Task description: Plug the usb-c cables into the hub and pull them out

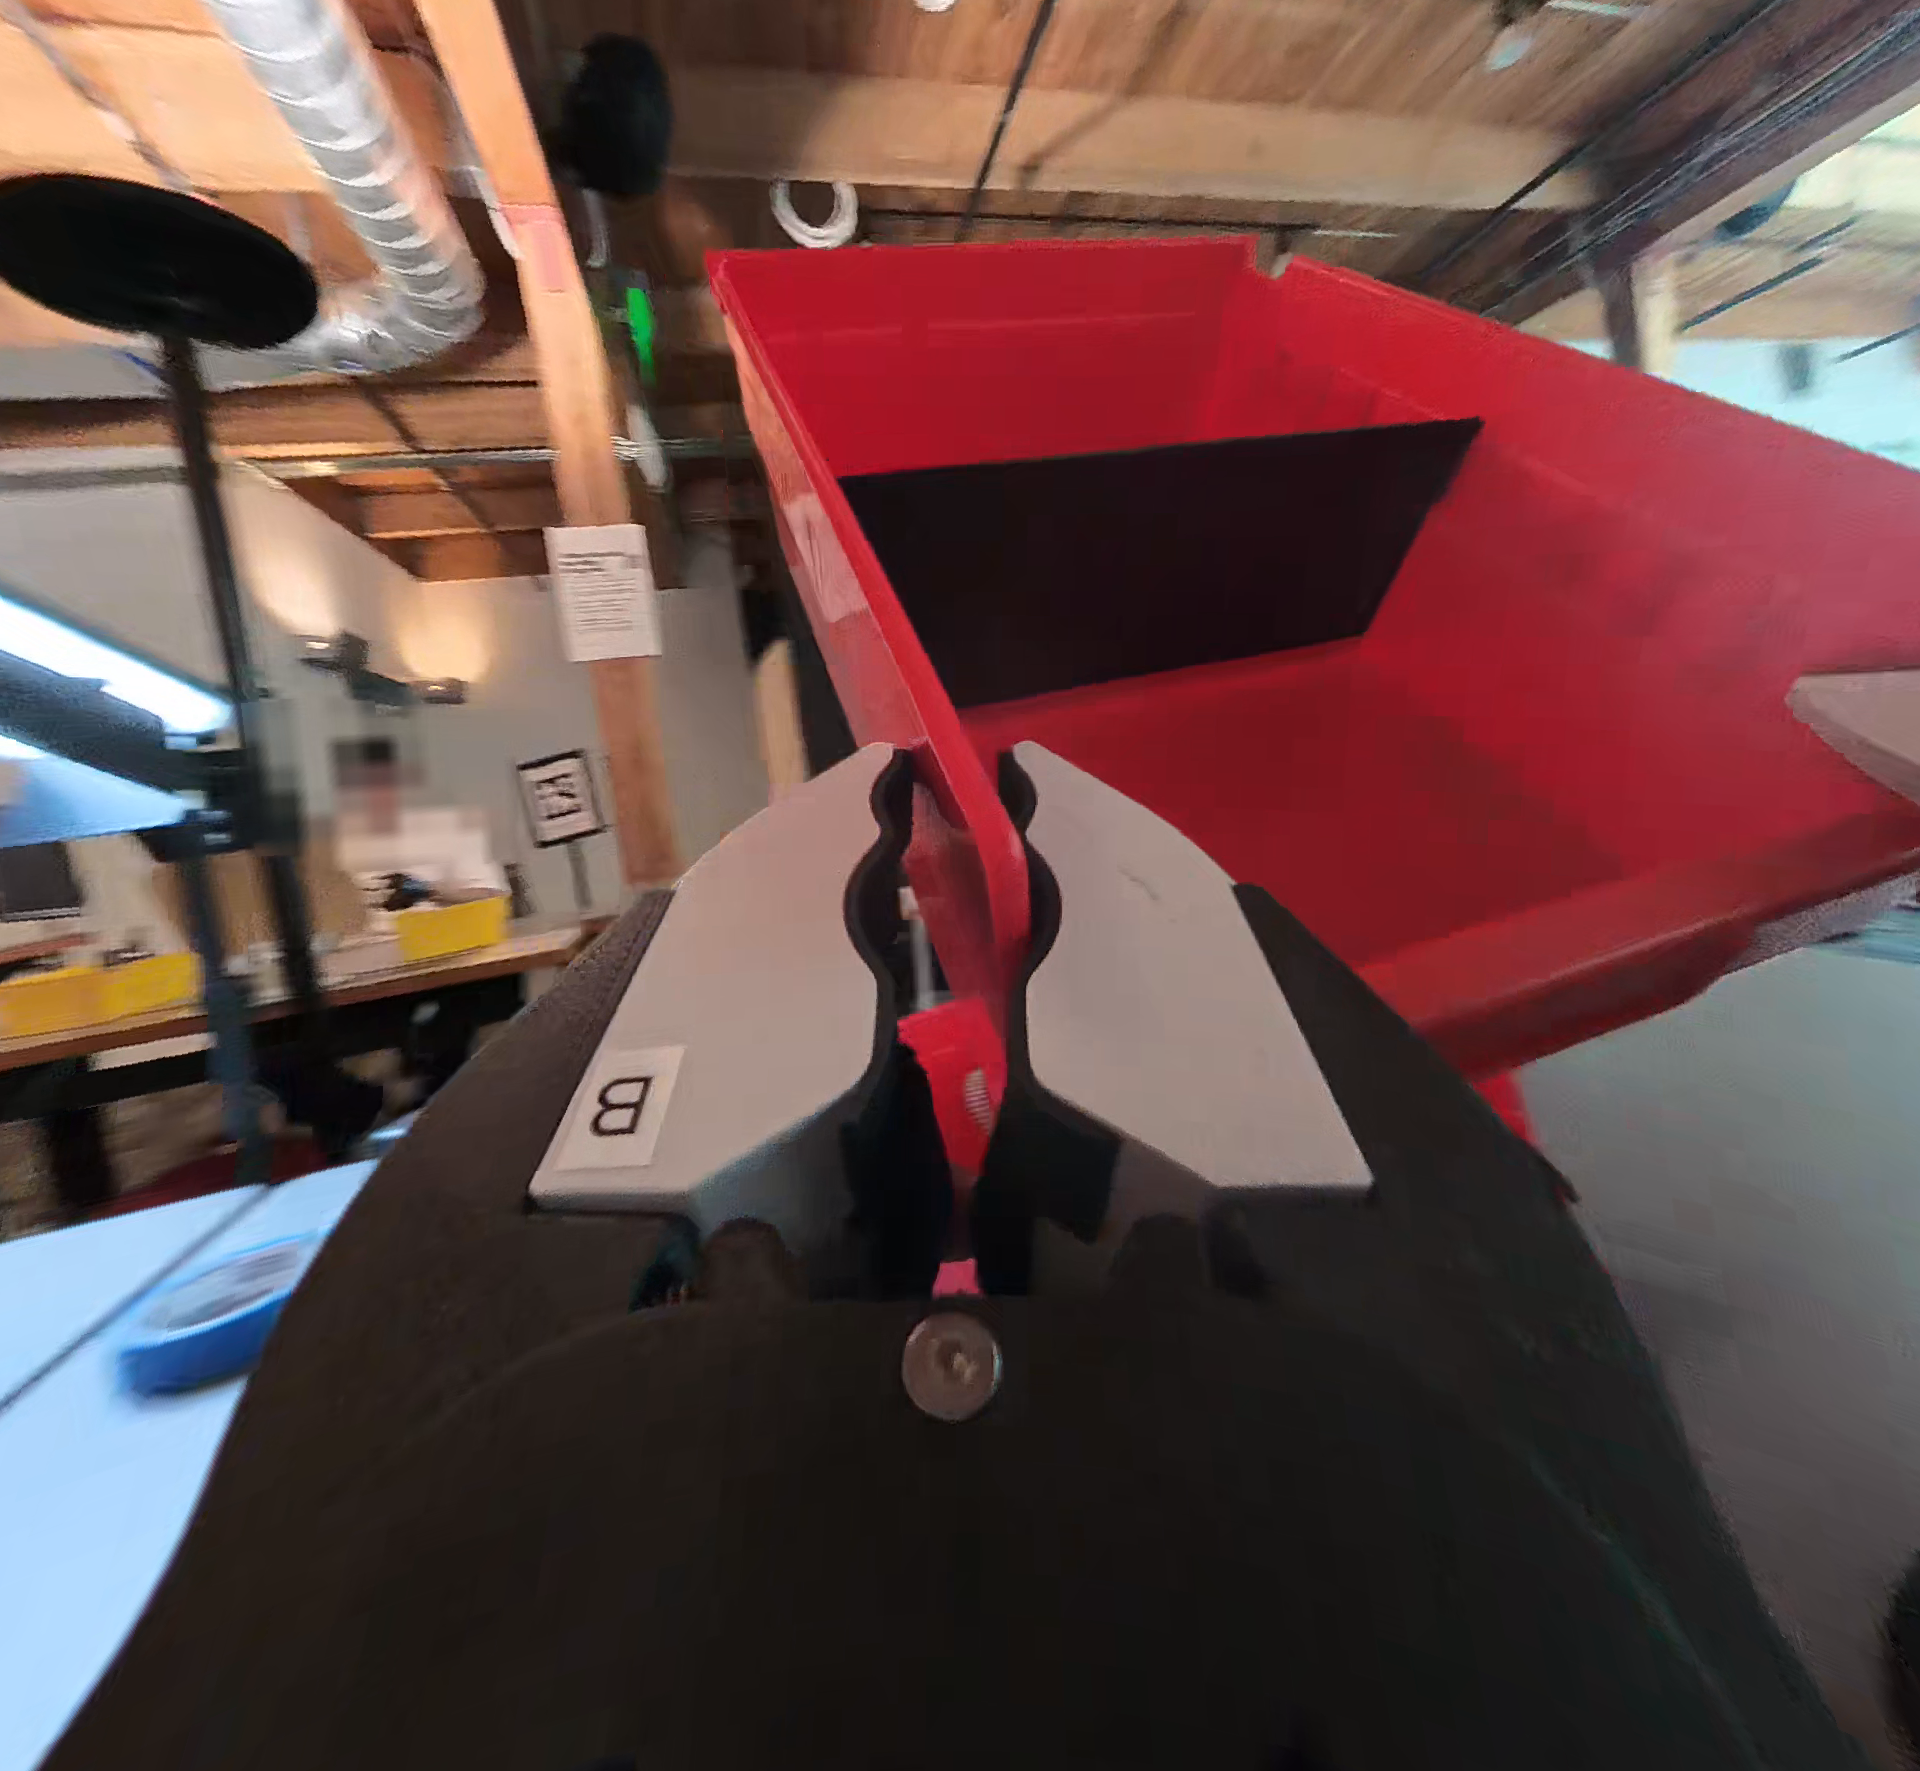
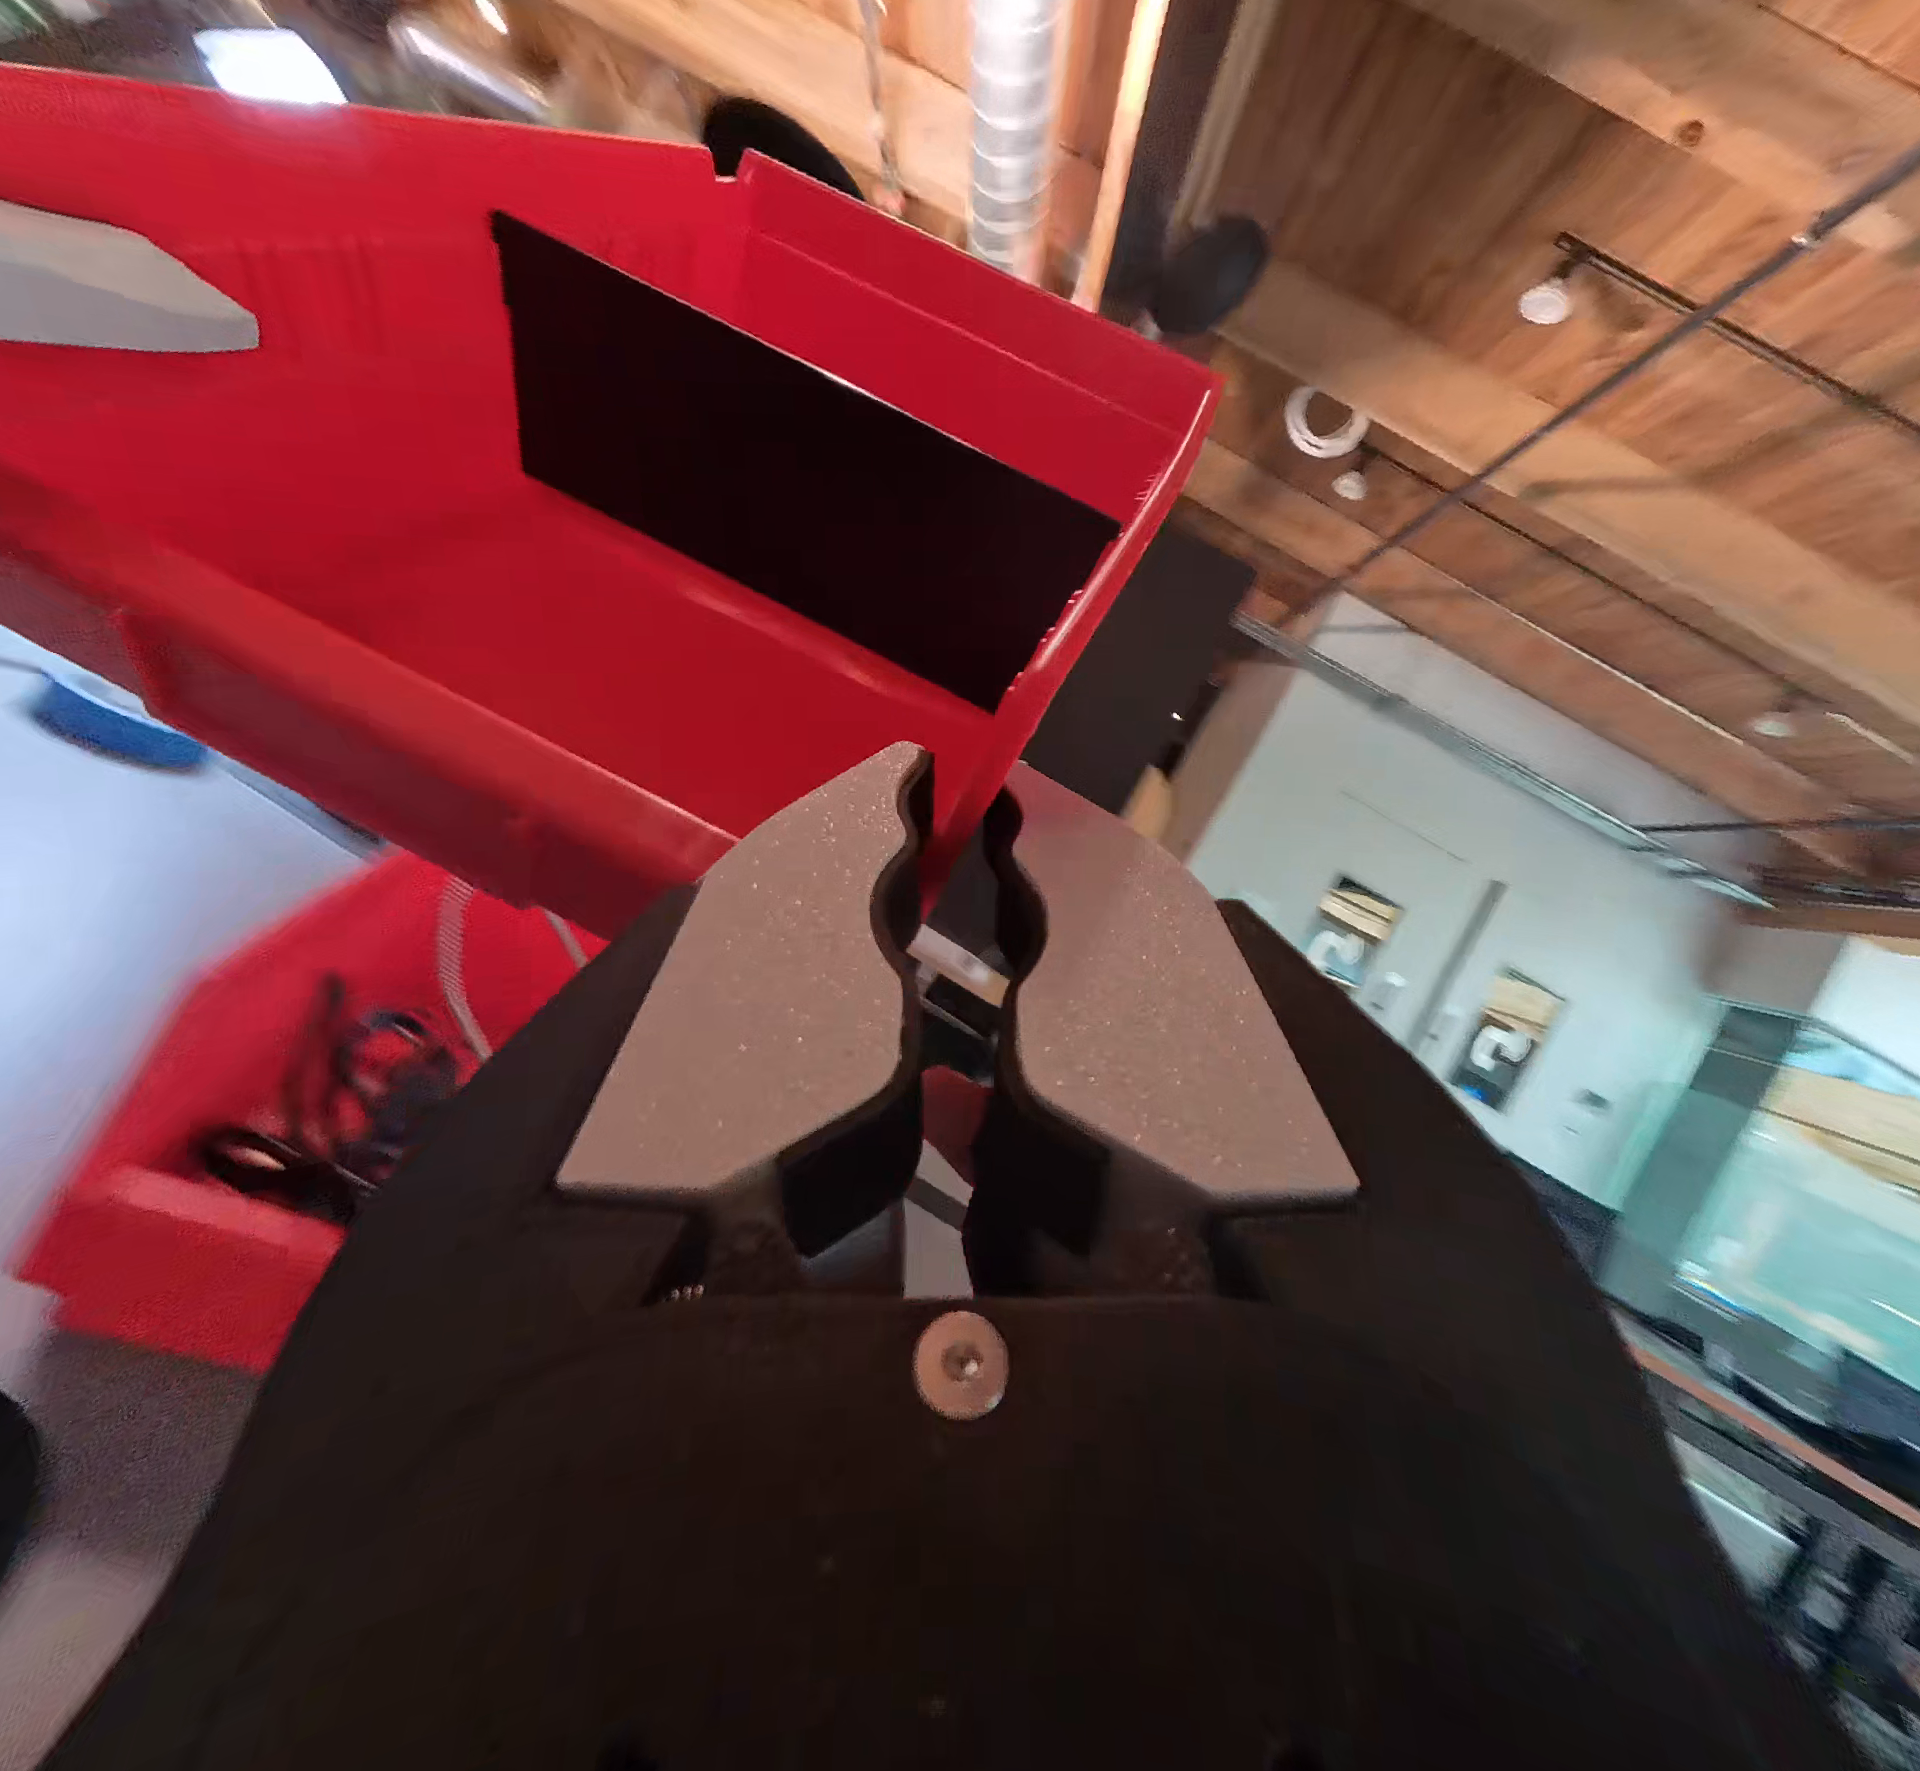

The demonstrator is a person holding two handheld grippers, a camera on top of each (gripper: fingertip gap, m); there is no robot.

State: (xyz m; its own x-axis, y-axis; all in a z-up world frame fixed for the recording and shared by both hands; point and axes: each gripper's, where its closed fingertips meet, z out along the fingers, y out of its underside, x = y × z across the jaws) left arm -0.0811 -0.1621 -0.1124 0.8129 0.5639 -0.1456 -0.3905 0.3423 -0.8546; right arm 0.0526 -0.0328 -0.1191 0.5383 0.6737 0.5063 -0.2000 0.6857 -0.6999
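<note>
A red plastic bin with a black divider is held up in the air, tilted, its inside empty. My left gripper is shut on the bin's left wall rim. My right gripper is shut on the rim of the opposite wall of the same bin. Each view shows a grey fingertip of the other gripper at the far rim. Below, a second red bin holds a tangle of dark cables. No hub is visible.
A roll of blue tape lies on the white table at the left; it also shows in the right wrist view. Wooden ceiling beams, a silver duct and a black lamp stand are behind. The grippers' ends are close to 20 centimetres from one another.
</note>
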